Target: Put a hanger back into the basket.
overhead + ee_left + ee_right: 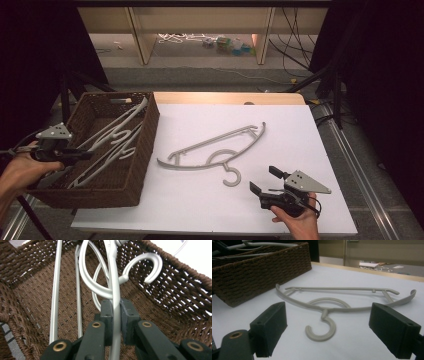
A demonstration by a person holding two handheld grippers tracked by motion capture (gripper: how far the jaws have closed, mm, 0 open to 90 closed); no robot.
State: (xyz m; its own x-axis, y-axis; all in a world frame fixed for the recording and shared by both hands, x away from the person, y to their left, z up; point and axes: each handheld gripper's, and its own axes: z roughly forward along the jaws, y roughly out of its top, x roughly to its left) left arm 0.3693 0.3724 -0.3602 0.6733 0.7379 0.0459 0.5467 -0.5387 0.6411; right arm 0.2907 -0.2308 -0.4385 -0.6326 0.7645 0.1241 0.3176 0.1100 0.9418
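A grey plastic hanger [215,150] lies flat on the white table, hook toward the front; in the right gripper view the hanger [329,305] lies just ahead of the jaws. My right gripper [264,180] is open, a little right of the hook and not touching it. A brown woven basket [142,145] at the left holds several pale hangers [112,140]. My left gripper [85,155] is inside the basket, shut on a hanger arm [115,302] that runs between its pads [106,315]. Its hook [150,265] curls near the basket wall [180,290].
The white board [300,135] has free room to the right and front. A wooden table edge [225,97] runs behind it. Black stands and cables flank the table; shelving and clutter lie on the floor beyond.
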